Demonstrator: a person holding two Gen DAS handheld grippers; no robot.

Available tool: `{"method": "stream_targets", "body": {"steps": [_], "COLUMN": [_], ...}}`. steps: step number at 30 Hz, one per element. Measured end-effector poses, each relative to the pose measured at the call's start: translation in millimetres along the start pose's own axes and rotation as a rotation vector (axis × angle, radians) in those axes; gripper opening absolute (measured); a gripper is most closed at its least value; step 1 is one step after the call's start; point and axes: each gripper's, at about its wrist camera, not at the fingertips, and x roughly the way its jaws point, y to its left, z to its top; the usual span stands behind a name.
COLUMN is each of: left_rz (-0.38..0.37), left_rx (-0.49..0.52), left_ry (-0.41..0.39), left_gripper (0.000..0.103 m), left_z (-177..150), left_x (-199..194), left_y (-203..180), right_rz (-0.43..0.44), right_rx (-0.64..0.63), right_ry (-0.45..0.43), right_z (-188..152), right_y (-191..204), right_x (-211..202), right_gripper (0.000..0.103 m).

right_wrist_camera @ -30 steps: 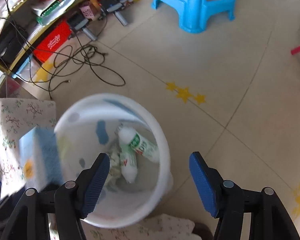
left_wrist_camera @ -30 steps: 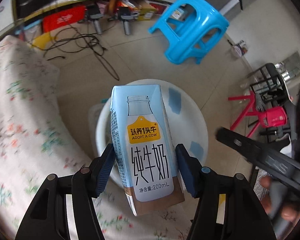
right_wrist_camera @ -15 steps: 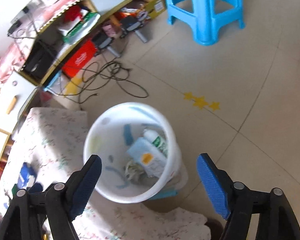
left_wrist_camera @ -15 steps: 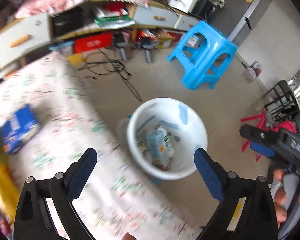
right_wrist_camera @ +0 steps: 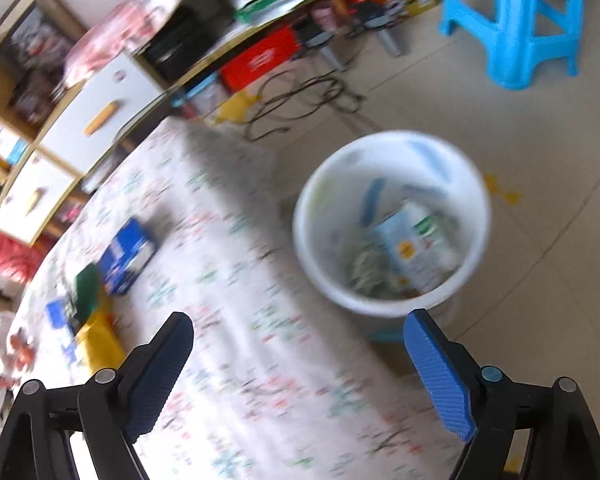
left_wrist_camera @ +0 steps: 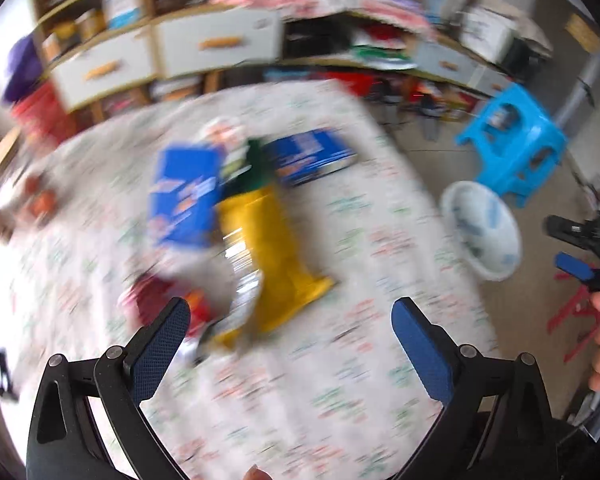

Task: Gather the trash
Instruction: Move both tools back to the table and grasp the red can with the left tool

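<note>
While the left tongs [left_wrist_camera: 290, 338] are hanging wide apart and empty over the floral-clothed desk [left_wrist_camera: 380, 360], having just been opening, the right tongs [right_wrist_camera: 298, 364] are likewise spreading with nothing between them. Wrappers, a yellow bag [left_wrist_camera: 278, 248] and blue boxes [left_wrist_camera: 184, 200] are lying blurred on the desk; the milk carton [right_wrist_camera: 414, 250] is sitting inside the white bin [right_wrist_camera: 392, 148] on the floor beside it.

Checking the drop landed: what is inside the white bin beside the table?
Inside the white bin lies a pale blue milk carton on crumpled trash. Whatever is under them is covered and blurred.
</note>
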Motion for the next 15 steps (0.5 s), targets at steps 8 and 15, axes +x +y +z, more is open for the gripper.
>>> {"method": "stream_targets", "body": {"steps": [8,15], "left_rz": [0.042,-0.067], "left_rx": [-0.233,-0.443], "left_ry": [0.101,0.159], "left_gripper": [0.101,0.100], "left_z": [-23.9,-23.7], "left_x": [28.8,62.3], "left_y": [84.9,119.4], "right_rz": [0.041,0.025], "right_rx": [-0.156,-0.290], "right_ry": [0.063,0.154], "right_z": [-30.2,-50.7], "right_y": [85.5,124.3], "right_x": [32.5,78.6], "right_gripper": [0.090,0.090]}}
